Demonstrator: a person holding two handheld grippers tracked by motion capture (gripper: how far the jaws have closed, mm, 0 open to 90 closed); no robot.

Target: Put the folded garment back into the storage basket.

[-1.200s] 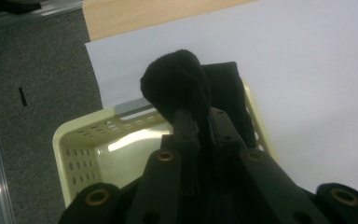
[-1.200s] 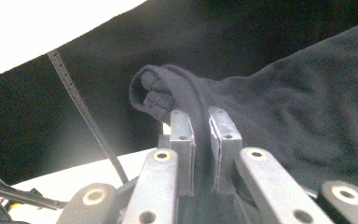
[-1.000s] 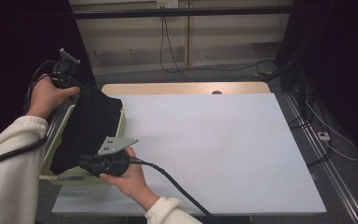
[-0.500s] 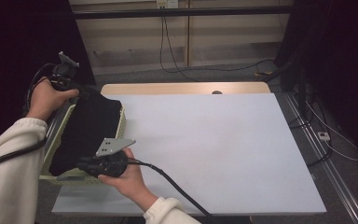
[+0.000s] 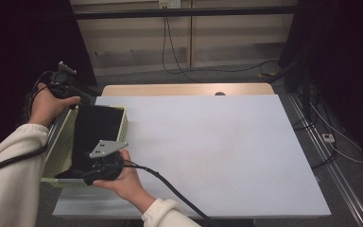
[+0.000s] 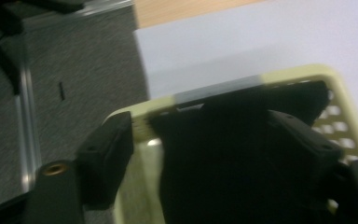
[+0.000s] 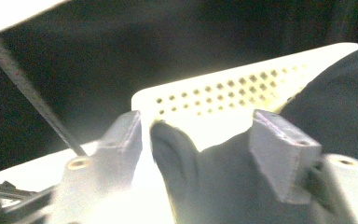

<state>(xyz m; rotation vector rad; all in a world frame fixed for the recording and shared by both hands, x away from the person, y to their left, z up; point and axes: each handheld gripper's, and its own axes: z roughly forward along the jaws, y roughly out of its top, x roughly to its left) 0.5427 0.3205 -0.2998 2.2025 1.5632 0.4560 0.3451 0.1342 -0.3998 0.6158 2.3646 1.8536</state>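
High view, left of frame: both the left gripper (image 5: 82, 100) and right gripper (image 5: 78, 176), jaws just spread, have let go of the black cloth (image 5: 94, 132) lying in the pale basket (image 5: 62, 146).

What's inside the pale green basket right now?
A black cloth fills the basket, folded or bunched from end to end. Anything beneath it, and the basket's floor, is covered and cannot be seen.

A pale yellow-green plastic basket (image 5: 121, 124) with rows of small round holes holds a plain black cloth (image 5: 94, 137) between the black jaws; beneath it lies a plain white tabletop (image 5: 217, 151).
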